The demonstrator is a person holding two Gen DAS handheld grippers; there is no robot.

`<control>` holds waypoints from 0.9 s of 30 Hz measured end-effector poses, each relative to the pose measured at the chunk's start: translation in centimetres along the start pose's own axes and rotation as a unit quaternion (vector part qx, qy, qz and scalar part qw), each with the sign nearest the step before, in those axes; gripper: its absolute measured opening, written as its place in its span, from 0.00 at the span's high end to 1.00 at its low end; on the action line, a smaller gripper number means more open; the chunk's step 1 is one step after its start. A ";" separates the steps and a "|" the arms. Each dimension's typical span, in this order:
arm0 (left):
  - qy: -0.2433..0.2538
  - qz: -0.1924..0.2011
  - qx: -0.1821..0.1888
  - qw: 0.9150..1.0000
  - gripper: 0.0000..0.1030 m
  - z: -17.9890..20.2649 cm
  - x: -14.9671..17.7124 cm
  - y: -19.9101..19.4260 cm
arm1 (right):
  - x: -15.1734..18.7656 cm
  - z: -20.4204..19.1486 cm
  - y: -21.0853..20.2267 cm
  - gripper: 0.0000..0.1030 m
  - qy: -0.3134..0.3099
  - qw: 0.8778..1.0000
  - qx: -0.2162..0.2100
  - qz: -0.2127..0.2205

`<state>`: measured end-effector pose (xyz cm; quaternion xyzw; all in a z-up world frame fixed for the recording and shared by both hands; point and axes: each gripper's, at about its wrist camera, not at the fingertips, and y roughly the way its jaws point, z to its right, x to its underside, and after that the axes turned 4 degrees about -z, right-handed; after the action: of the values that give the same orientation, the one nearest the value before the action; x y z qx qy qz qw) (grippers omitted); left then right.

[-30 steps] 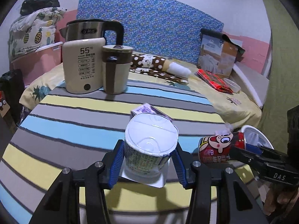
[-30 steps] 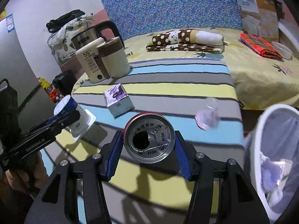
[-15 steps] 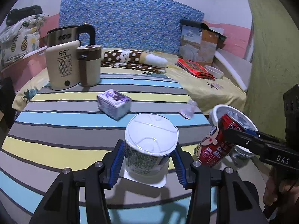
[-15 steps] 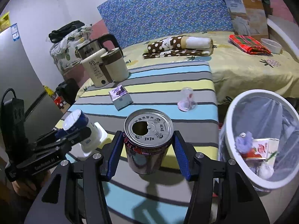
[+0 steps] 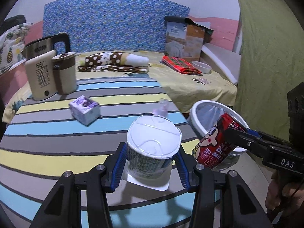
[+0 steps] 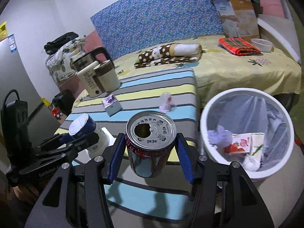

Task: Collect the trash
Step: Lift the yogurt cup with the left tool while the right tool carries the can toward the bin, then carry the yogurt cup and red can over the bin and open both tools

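My left gripper (image 5: pixel 151 163) is shut on a white yogurt cup (image 5: pixel 153 148) with green print, held above the striped table (image 5: pixel 47 142). In the right wrist view that left gripper (image 6: pixel 76 140) and its yogurt cup (image 6: pixel 85 131) show at the left. My right gripper (image 6: pixel 151 155) is shut on a red drink can (image 6: pixel 150 144) with an opened silver top. From the left wrist view the red can (image 5: pixel 214 144) hangs in front of the rim of the white trash bin (image 5: pixel 199 112). The trash bin (image 6: pixel 207 117), lined with clear plastic, holds cartons and tissue. A small purple carton (image 5: pixel 84 110) and a clear plastic cup (image 5: pixel 161 110) lie on the table.
A kettle (image 5: pixel 40 72) and a beige jug (image 5: pixel 64 74) stand at the table's far left. Behind is a bed (image 5: pixel 199 87) with a dotted roll, a red cloth, a bowl and a cardboard box (image 5: pixel 184 41). A green curtain (image 5: pixel 266 57) hangs on the right.
Both grippers have swung to the right with the cup and the can still in them. The trash bin has come into fuller view, and the can now hangs by its rim.
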<state>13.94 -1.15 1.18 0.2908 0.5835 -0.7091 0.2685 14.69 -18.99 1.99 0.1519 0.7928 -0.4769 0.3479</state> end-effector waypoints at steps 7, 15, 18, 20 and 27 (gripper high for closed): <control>0.022 0.000 0.023 1.000 0.52 2.7 -1.5 1.4 | -0.1 2.0 -1.2 0.47 0.018 0.999 0.022 0.017; 0.047 0.000 0.049 0.998 0.52 6.1 -3.4 3.3 | -0.5 4.9 -2.6 0.47 0.041 0.997 0.053 0.039; 0.057 -0.002 0.057 0.997 0.52 7.4 -4.3 4.2 | -0.6 6.0 -3.2 0.47 0.050 0.996 0.066 0.047; 0.063 -0.002 0.064 0.996 0.52 8.2 -4.8 4.8 | -0.7 6.7 -3.6 0.47 0.055 0.994 0.075 0.052; 0.077 -0.009 0.087 0.993 0.52 10.8 -5.9 7.0 | -0.8 9.3 -4.4 0.47 0.075 0.990 0.100 0.061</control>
<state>21.95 -12.72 2.36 0.3617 0.5407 -0.7353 0.1902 16.50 -29.11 2.63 0.2691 0.7545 -0.5188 0.2987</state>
